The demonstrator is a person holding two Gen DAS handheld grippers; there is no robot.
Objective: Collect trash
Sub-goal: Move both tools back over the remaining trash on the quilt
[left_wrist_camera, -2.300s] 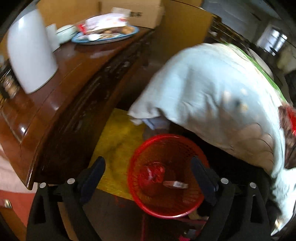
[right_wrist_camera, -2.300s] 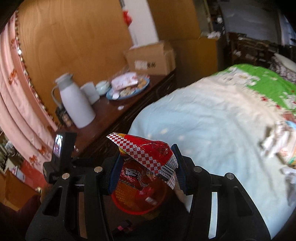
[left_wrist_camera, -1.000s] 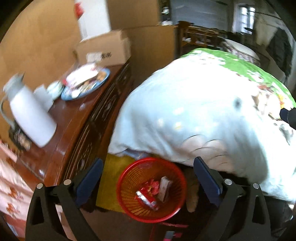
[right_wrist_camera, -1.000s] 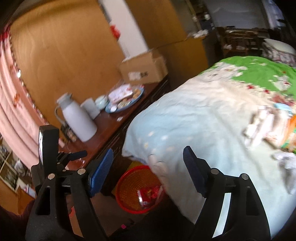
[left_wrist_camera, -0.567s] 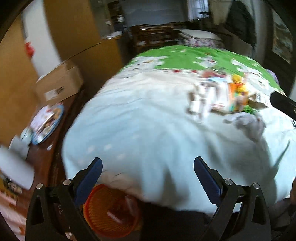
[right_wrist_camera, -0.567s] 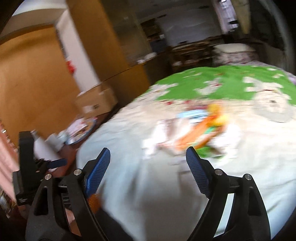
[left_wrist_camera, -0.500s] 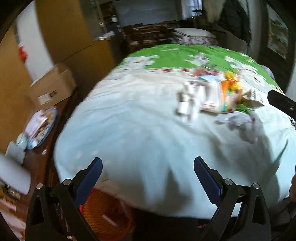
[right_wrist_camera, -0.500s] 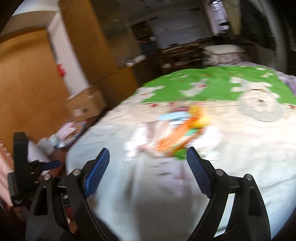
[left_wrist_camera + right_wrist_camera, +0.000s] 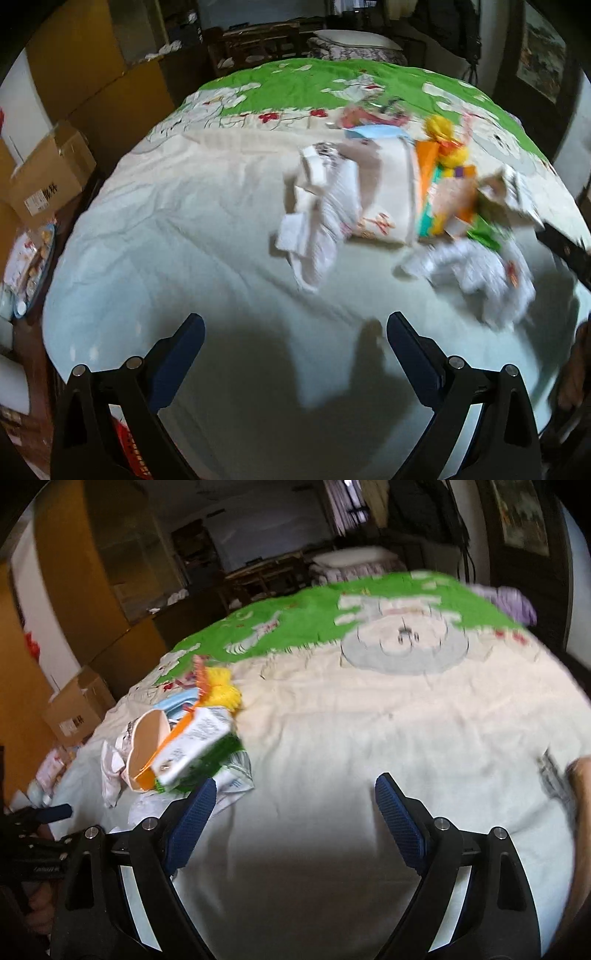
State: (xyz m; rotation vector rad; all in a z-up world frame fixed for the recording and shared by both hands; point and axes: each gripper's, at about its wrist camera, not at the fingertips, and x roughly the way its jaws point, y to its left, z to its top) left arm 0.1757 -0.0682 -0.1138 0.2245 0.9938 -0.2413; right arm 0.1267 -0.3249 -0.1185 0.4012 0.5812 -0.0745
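Note:
A heap of trash lies on the bed: crumpled white paper (image 9: pixel 321 218), an orange and yellow wrapper (image 9: pixel 443 173) and crumpled tissue (image 9: pixel 476 266). In the right wrist view the heap sits at the left, with a paper cup (image 9: pixel 146 738) and a white carton (image 9: pixel 195 742). My left gripper (image 9: pixel 295 332) is open and empty, short of the heap. My right gripper (image 9: pixel 295 794) is open and empty over bare bedsheet, right of the heap. A sliver of the red basket (image 9: pixel 129 450) shows at the bottom left.
The bed (image 9: pixel 184 221) has a pale sheet and a green patterned cover (image 9: pixel 314 616). A cardboard box (image 9: pixel 48 177) and a plate of snacks (image 9: pixel 29 254) sit on the sideboard at left. The left gripper's body (image 9: pixel 29 827) shows at the right wrist view's left edge.
Both grippers have swung up from the red basket to the bed. The red snack wrapper held in the right gripper earlier is gone from it; that gripper is now open.

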